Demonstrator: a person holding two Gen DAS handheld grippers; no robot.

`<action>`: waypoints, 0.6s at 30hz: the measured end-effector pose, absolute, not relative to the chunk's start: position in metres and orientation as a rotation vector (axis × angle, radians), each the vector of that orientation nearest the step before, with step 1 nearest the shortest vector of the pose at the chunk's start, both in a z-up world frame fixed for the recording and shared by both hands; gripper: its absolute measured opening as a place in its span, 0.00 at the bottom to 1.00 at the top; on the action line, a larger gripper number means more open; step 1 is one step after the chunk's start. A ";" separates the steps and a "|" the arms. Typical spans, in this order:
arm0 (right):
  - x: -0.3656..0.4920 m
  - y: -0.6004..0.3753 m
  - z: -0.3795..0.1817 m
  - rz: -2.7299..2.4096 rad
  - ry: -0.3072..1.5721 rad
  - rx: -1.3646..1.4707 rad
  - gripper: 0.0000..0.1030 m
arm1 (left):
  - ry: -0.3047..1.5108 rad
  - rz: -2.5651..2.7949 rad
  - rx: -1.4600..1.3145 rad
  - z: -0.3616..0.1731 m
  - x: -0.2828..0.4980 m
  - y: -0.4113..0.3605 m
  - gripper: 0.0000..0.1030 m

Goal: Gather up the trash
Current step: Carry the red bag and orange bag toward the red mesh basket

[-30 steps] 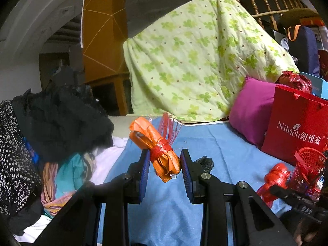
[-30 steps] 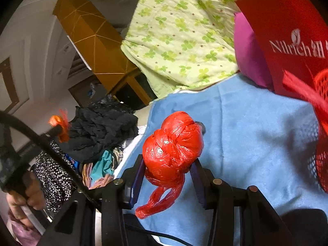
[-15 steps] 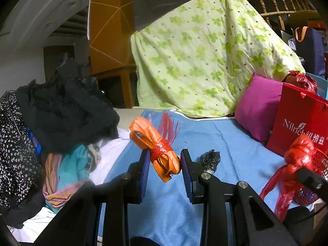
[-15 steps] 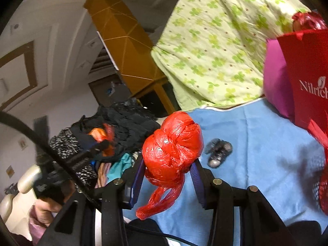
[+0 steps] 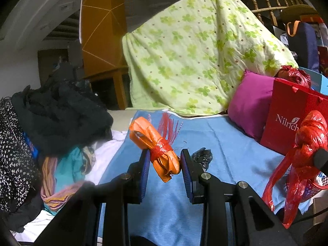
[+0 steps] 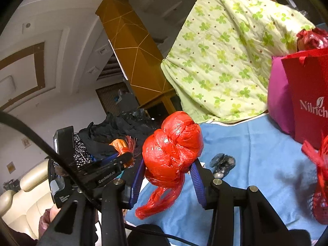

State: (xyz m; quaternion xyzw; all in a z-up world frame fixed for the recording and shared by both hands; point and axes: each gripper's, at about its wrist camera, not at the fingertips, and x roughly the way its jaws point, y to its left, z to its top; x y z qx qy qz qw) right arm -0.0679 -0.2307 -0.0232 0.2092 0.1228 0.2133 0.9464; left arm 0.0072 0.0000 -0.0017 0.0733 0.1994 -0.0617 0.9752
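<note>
My left gripper (image 5: 164, 160) is shut on an orange wrapper bundle (image 5: 155, 145) tied with red ribbon, held above the blue bed sheet (image 5: 225, 143). My right gripper (image 6: 168, 170) is shut on a knotted red plastic bag (image 6: 172, 151), also held above the sheet; the bag also shows at the right in the left wrist view (image 5: 307, 143). A crumpled dark wrapper (image 5: 202, 156) lies on the sheet beyond both grippers and shows in the right wrist view (image 6: 222, 163). The left gripper with its orange bundle (image 6: 121, 145) shows to the left of the right one.
A red paper bag (image 5: 291, 123) and a magenta pillow (image 5: 252, 106) stand at the right. A red mesh basket (image 6: 319, 184) sits near the bed's right edge. A clothes pile (image 5: 51, 127) lies at the left. A green floral quilt (image 5: 194, 61) hangs behind.
Both grippers have lifted and pulled back from the bed with their loads. The red bag has risen from near the mesh basket. The dark wrapper has come into fuller view.
</note>
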 end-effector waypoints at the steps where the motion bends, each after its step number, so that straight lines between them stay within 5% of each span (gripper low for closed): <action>1: -0.069 -0.233 -0.023 0.433 0.247 0.430 0.45 | 0.402 -0.127 0.151 -0.002 0.007 -0.002 0.31; 18: -0.094 -0.272 -0.021 0.372 0.193 0.473 0.45 | 0.414 -0.191 0.208 -0.001 -0.001 -0.040 0.31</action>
